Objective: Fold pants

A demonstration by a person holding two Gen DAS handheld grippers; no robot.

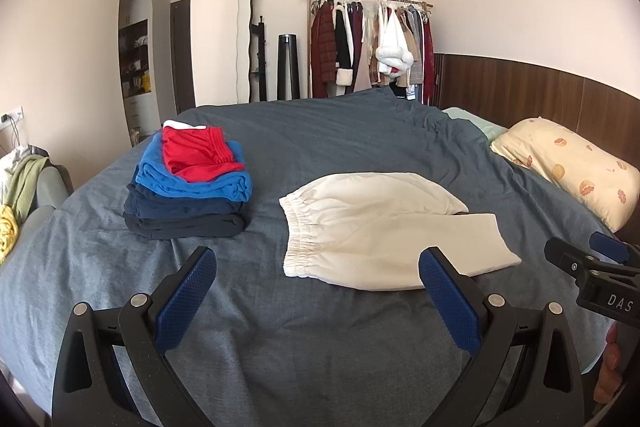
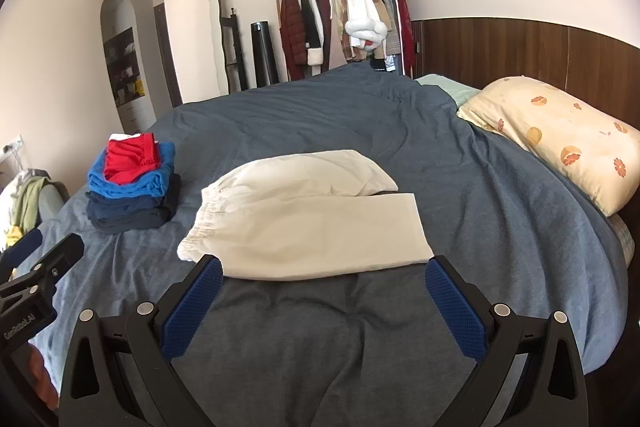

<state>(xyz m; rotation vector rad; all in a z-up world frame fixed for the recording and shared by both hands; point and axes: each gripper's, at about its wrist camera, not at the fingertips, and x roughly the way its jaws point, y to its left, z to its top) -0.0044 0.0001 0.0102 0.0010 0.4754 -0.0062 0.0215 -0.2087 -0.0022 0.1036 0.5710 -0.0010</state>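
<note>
Cream pants (image 1: 380,227) (image 2: 304,219) lie folded on the grey-blue duvet (image 1: 304,339) (image 2: 320,347), elastic waistband to the left, leg ends to the right. My left gripper (image 1: 318,267) is open over the duvet, just short of the pants' near edge, nothing between its blue pads. My right gripper (image 2: 324,277) is open too, its fingertips at the near edge of the pants and holding nothing. The right gripper (image 1: 592,267) also shows at the right edge of the left wrist view; the left gripper (image 2: 36,267) shows at the left edge of the right wrist view.
A stack of folded clothes (image 1: 192,183) (image 2: 132,183), red on blue on navy, sits left of the pants. A patterned pillow (image 1: 572,167) (image 2: 560,143) lies at the right by the wooden headboard. A clothes rack (image 1: 368,43) stands beyond the bed.
</note>
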